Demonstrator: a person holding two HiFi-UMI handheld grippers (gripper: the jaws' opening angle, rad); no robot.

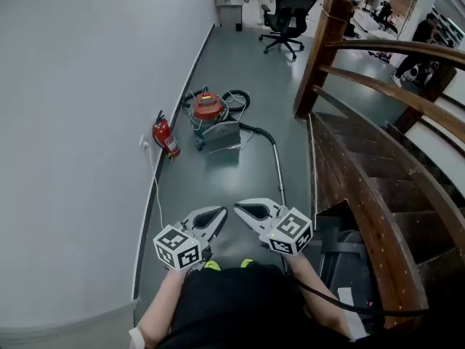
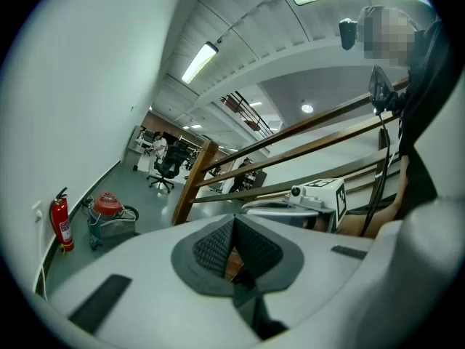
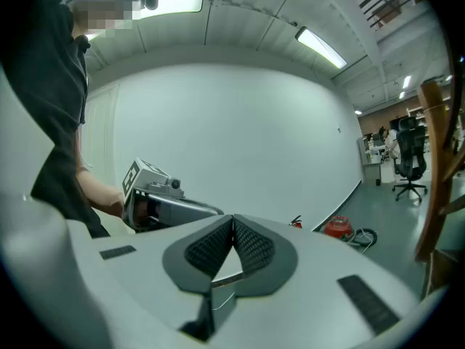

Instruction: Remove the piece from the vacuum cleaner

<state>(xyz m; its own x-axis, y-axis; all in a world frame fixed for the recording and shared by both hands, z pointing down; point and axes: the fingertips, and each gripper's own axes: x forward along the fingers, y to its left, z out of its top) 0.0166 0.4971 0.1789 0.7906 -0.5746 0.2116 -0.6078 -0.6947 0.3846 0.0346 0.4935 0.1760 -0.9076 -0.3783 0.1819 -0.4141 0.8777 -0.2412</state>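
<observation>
We hold both grippers low in front of us, side by side, with their tips close together and pointing along the corridor. The left gripper (image 1: pixel 221 213) is clenched: in its own view the two ribbed pads (image 2: pixel 218 244) meet at the tips and nothing sits between them. The right gripper (image 1: pixel 239 209) is clenched in the same way, its pads (image 3: pixel 251 247) pressed together on nothing. Neither touches any part of the task's thing.

The vacuum cleaner (image 1: pixel 209 119) stands on the grey floor (image 1: pixel 240 177) well ahead of us, close to the white wall (image 1: pixel 80 122) on our left. It has a red top and a grey body on small wheels. A black hose (image 1: pixel 256 129) leaves its right side and joins a thin metal tube (image 1: pixel 278 169) that lies on the floor and runs back toward us. The tube's near end passes out of sight behind the right gripper. More hose or cord lies coiled just behind the machine.

A red fire extinguisher (image 1: pixel 166 137) stands against the wall, just left of the vacuum cleaner. On our right a dark wooden staircase (image 1: pixel 378 195) rises, with a curved handrail (image 1: pixel 385 48). Farther down the corridor stands a black office chair (image 1: pixel 288 14).
</observation>
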